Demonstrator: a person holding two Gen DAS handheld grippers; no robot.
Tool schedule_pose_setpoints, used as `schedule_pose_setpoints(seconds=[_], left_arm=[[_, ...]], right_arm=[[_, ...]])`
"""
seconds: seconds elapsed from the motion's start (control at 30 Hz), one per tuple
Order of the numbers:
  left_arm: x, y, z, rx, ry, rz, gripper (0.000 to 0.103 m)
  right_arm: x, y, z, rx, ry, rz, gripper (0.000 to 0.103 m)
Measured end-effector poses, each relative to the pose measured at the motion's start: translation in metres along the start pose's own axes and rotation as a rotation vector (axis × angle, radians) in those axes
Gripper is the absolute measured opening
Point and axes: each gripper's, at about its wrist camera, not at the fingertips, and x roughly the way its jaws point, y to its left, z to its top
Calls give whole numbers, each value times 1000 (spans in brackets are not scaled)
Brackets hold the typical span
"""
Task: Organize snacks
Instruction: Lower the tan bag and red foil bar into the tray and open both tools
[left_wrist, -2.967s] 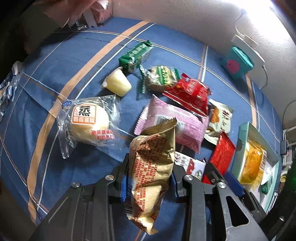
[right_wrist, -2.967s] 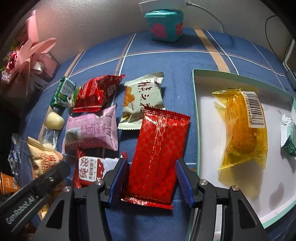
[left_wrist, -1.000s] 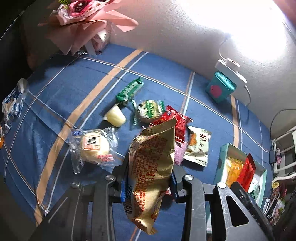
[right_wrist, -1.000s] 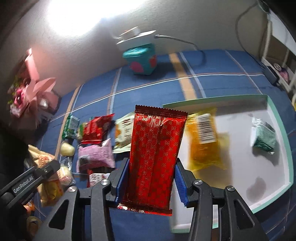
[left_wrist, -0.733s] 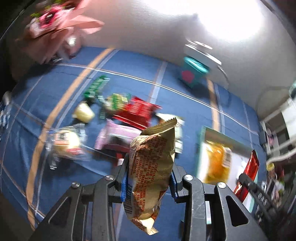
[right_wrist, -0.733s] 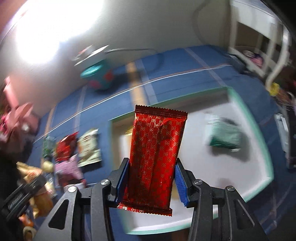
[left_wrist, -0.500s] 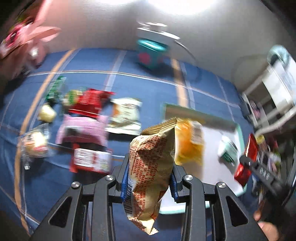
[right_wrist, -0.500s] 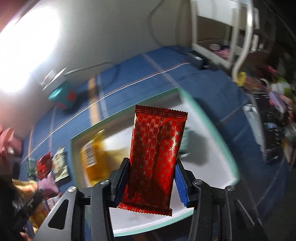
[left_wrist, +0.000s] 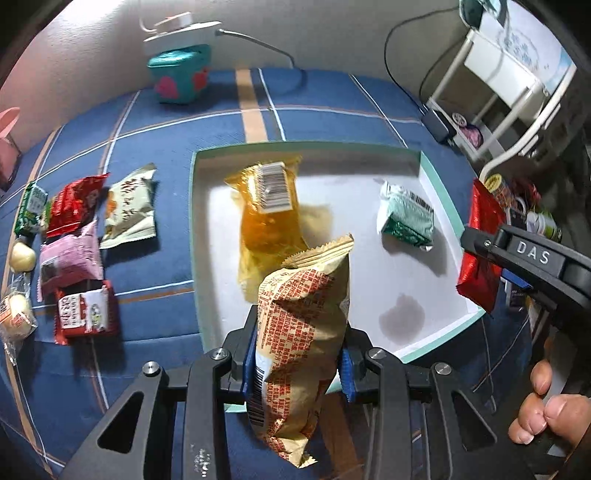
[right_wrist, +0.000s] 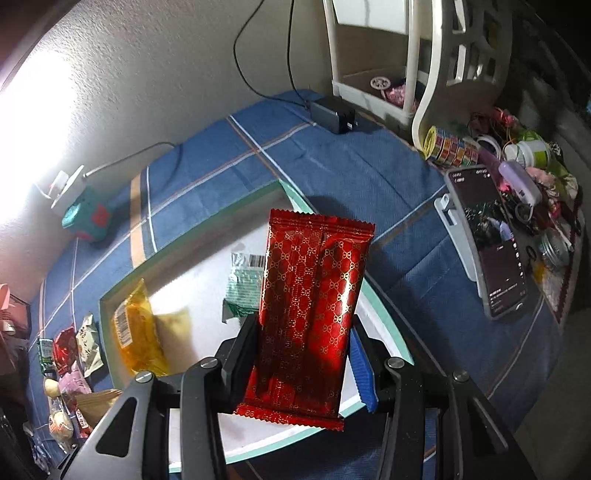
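My left gripper (left_wrist: 297, 363) is shut on a tan snack bag with red print (left_wrist: 303, 325), held in the air over the near edge of a shallow white tray with a teal rim (left_wrist: 194, 236). My right gripper (right_wrist: 304, 354) is shut on a shiny red foil pack (right_wrist: 312, 306), held above the tray's (right_wrist: 122, 286) right side; the same pack (left_wrist: 480, 243) shows at the tray's right rim in the left wrist view. Inside the tray lie a yellow packet (left_wrist: 267, 214) and a small green packet (left_wrist: 404, 216).
Several loose snacks (left_wrist: 74, 251) lie on the blue plaid cloth left of the tray. A teal box (left_wrist: 179, 74) and a white plug stand by the back wall. A phone on a stand (right_wrist: 487, 251), a white shelf and clutter crowd the right side. A hand (left_wrist: 543, 406) grips the right handle.
Both grippers swung from the snack pile to above the tray, carrying the tan bag and the red foil pack. Both grips stayed the same.
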Motion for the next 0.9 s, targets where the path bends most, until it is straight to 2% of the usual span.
schedule_pose_setpoints(seconds=[0.27, 0.33, 0.37, 0.4, 0.5, 0.67, 0.77, 0.9], left_arm=[[31, -7, -1, 12, 40, -15, 38], [32, -10, 0, 9, 41, -25, 51], [30, -10, 0, 10, 38, -30, 62], [28, -11, 0, 14, 32, -30, 65], [23, -15, 2, 34, 14, -14, 65], [12, -6, 5, 3, 8, 7, 67], [2, 12, 7, -41, 9, 55, 71], [-14, 52, 10, -146, -20, 174, 71]], right_arm=[[30, 2, -10, -17, 96, -3, 50], [34, 2, -11, -17, 112, 1, 50], [35, 1, -11, -12, 117, 5, 50], [35, 1, -11, -11, 117, 5, 51], [33, 1, -10, -10, 107, 13, 58], [25, 4, -7, -19, 88, 33, 58], [19, 8, -7, -30, 78, 53, 58], [15, 21, -9, -63, 81, 75, 58]])
